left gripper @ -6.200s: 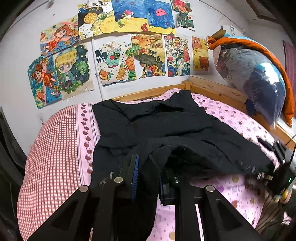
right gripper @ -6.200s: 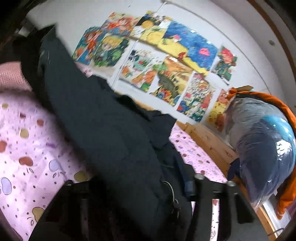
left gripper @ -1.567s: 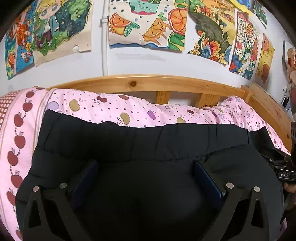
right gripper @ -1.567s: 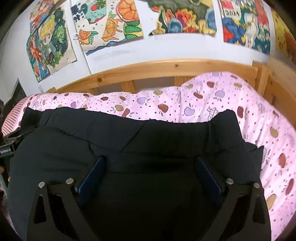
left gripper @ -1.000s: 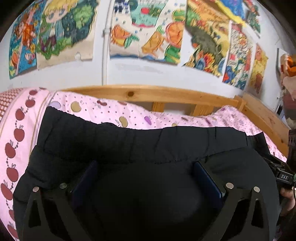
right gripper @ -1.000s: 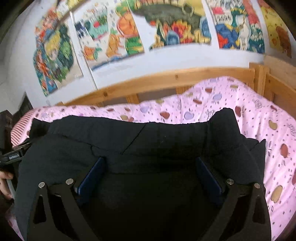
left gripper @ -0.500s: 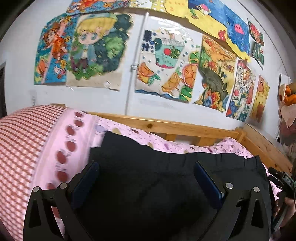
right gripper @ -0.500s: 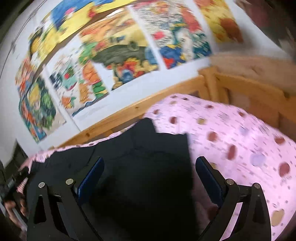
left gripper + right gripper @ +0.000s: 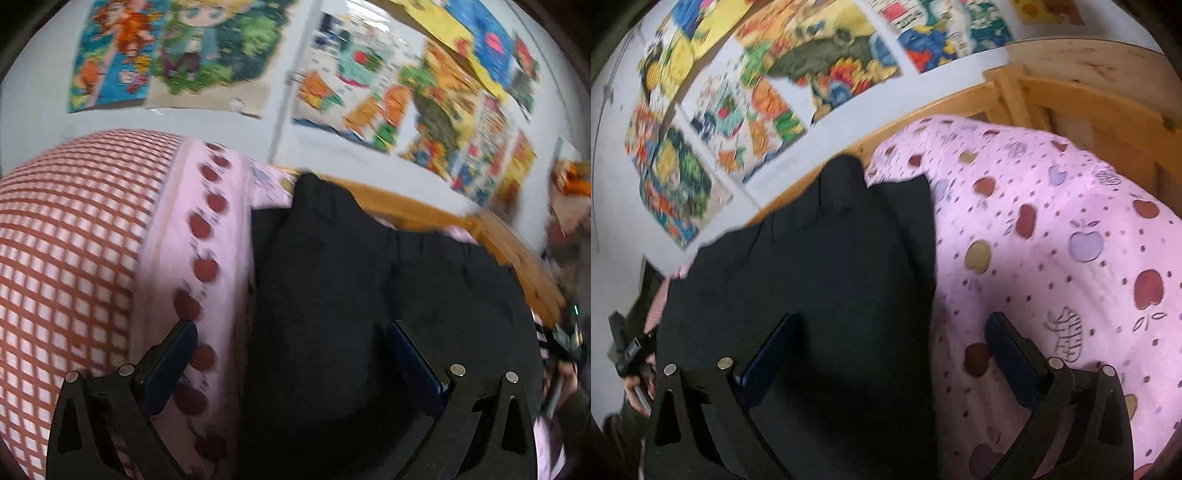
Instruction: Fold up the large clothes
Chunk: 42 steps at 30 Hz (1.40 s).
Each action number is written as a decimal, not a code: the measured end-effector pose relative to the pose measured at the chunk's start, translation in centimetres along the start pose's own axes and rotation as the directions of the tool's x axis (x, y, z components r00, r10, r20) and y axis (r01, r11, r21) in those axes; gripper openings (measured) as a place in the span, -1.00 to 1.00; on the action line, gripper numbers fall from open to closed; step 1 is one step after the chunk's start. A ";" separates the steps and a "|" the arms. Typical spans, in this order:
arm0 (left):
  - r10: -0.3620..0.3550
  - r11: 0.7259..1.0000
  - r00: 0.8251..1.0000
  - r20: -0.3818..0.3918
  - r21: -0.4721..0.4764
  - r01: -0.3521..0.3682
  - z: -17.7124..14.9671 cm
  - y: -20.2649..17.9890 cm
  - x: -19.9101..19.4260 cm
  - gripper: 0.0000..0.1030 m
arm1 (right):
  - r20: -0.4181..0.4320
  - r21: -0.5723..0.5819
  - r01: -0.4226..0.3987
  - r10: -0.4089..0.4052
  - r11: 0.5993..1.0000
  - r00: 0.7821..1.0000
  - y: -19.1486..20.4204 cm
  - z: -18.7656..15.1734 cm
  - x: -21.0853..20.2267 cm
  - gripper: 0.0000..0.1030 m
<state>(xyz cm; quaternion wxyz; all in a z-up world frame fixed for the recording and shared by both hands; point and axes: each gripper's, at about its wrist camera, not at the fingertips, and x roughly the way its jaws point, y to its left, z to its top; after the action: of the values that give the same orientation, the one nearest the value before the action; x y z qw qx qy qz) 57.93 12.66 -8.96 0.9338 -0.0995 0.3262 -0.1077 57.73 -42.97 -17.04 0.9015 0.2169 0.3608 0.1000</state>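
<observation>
A large black garment (image 9: pixel 369 302) lies folded on the pink apple-print bed sheet (image 9: pixel 221 280). My left gripper (image 9: pixel 291 354) hangs open over the garment's left edge, one finger above the sheet, the other above the black cloth. In the right wrist view the same black garment (image 9: pixel 827 280) fills the left half. My right gripper (image 9: pixel 894 343) is open over its right edge, with one finger above the cloth and the other above the pink sheet (image 9: pixel 1071 258). Neither gripper holds anything. Both views are blurred by motion.
A red-checked pillow (image 9: pixel 66 258) lies left of the garment. A wooden bed frame (image 9: pixel 1089 103) runs along the back and right side. Colourful drawings (image 9: pixel 332 74) cover the wall. The other gripper and a hand (image 9: pixel 631 369) show at the left edge of the right wrist view.
Both grippers let go of the garment earlier and stand open. In the last half second the left swung outward to the left edge and the right to the right edge.
</observation>
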 end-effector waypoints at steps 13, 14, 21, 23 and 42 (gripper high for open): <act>-0.305 0.952 0.935 -0.182 -0.046 0.302 -2.5 0.7 4.1 1.00 | -0.145 -0.088 -0.270 0.256 0.959 0.956 1.5 -1.3 2.5 0.98; -0.322 0.947 0.929 -0.181 -0.046 0.319 -2.8 0.8 4.3 1.00 | -0.149 -0.094 -0.276 0.260 0.957 0.954 1.5 -1.5 2.6 0.98; -0.414 0.910 0.901 -0.130 -0.044 0.411 -4.1 1.2 4.4 1.00 | -0.132 -0.078 -0.312 0.300 0.947 0.945 1.2 -2.3 3.3 0.98; -0.413 0.910 0.902 -0.127 -0.035 0.412 -4.1 1.1 4.5 1.00 | -0.125 -0.078 -0.312 0.301 0.947 0.945 1.2 -2.5 3.3 0.98; -0.385 0.922 0.916 -0.115 -0.003 0.387 -4.0 0.7 4.3 1.00 | -0.091 -0.080 -0.290 0.282 0.954 0.955 1.1 -2.5 3.1 0.98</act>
<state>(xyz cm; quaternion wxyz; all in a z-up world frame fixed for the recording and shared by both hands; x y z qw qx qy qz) 58.80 11.70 -14.72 0.8752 -0.1465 0.3514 -0.2983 58.17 -40.19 -20.06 0.8717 0.2211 0.3557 0.2544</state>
